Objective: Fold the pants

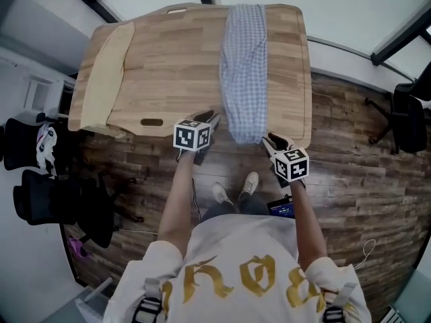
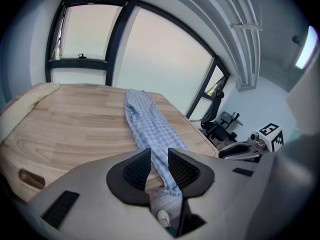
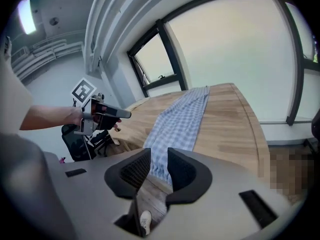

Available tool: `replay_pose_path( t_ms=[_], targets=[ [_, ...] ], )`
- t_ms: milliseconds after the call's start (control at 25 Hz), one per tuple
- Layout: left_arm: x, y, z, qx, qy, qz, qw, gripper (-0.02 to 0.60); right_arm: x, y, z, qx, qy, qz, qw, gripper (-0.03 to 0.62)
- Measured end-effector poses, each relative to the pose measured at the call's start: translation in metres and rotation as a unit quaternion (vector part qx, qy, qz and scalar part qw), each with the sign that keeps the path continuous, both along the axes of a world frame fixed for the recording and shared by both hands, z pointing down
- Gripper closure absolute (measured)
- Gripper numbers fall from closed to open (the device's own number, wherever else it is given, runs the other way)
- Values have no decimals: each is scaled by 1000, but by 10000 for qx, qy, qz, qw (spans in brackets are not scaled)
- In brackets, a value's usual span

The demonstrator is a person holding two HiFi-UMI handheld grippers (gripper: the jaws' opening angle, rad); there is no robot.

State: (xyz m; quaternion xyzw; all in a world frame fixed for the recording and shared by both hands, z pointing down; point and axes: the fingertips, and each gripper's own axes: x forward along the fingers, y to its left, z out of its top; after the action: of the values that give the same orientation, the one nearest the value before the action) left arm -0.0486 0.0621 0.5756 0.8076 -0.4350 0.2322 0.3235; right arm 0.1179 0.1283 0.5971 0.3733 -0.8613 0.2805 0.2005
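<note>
Between the left gripper's (image 2: 159, 158) jaws there is a narrow gap and nothing in it. The right gripper's (image 3: 158, 160) jaws stand likewise, slightly spread and empty. Both grippers hover at the near edge of the wooden table (image 1: 168, 59), one on each side of the near end of the pants (image 1: 244, 66). The left gripper is just to the left of that end, and the right gripper is just to its right and a little lower, off the table edge. Neither touches the cloth, and they look about equally near.

The pants lie in a long narrow strip running straight away from the person, from the near edge to the far edge, with the near end drooping slightly over the rim. They are of thin blue-and-white checked cloth, softly wrinkled, and seemingly laid leg upon leg.
</note>
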Motion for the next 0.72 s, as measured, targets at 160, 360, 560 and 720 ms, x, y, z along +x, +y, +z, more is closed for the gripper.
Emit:
replay_pose_path(
  t_ms=[160,360,560,720],
  targets=[
    [1,32,30,-333,212,167,9991,456,-14,27,24,-406,-75,-5,9991,482],
    [5,62,62,-595,247,513,9966,448,-13,51,61,-681,182,-12,9975,473],
    [11,75,94,-767,255,724,9941,444,-11,52,91,-778,193,169,9966,460],
    [26,76,118,-814,396,935,9915,385,-16,45,116,-839,-13,224,9962,401]
  ],
)
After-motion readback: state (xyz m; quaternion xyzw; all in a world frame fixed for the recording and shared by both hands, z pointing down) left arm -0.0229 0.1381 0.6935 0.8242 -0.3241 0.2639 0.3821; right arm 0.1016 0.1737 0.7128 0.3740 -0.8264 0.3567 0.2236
